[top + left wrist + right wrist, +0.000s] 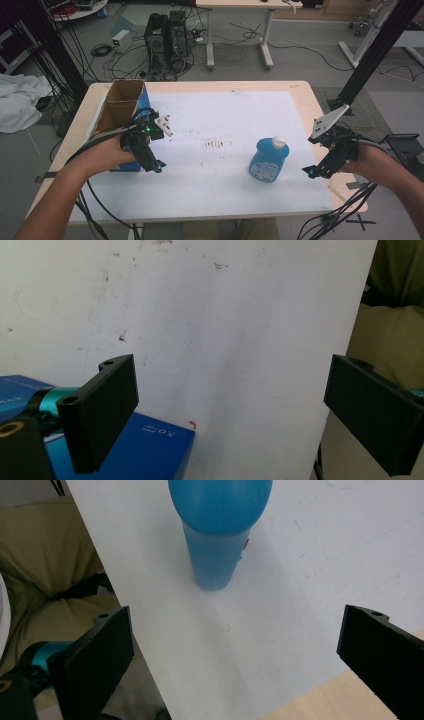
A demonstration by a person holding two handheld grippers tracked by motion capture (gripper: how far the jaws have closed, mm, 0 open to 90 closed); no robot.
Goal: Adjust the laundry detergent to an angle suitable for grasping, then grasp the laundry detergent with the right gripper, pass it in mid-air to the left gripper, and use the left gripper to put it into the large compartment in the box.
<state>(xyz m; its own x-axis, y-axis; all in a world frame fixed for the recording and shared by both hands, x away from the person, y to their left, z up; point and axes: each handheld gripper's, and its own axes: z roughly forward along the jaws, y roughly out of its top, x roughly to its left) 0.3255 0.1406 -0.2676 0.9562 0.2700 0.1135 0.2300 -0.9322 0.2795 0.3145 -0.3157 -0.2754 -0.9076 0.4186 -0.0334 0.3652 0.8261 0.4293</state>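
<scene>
Basically nothing started: blue bottle (pixel 269 160) stands untouched, lower right of center on the counter (pixel 210 86); left tool (pixel 156 165) and right tool (pixel 311 171) both spread, empty (goal unknown).

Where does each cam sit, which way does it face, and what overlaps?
High view: above the person's side, looking forward and down on the table; both forearms, left gripper, right gripper.
Left gripper view: rides the left gripper, faces the white mat and blue box; open jaws.
Right gripper view: rides the right gripper, faces the blue bottle; open jaws.
Shared: the bottle in high and right gripper views.
</scene>
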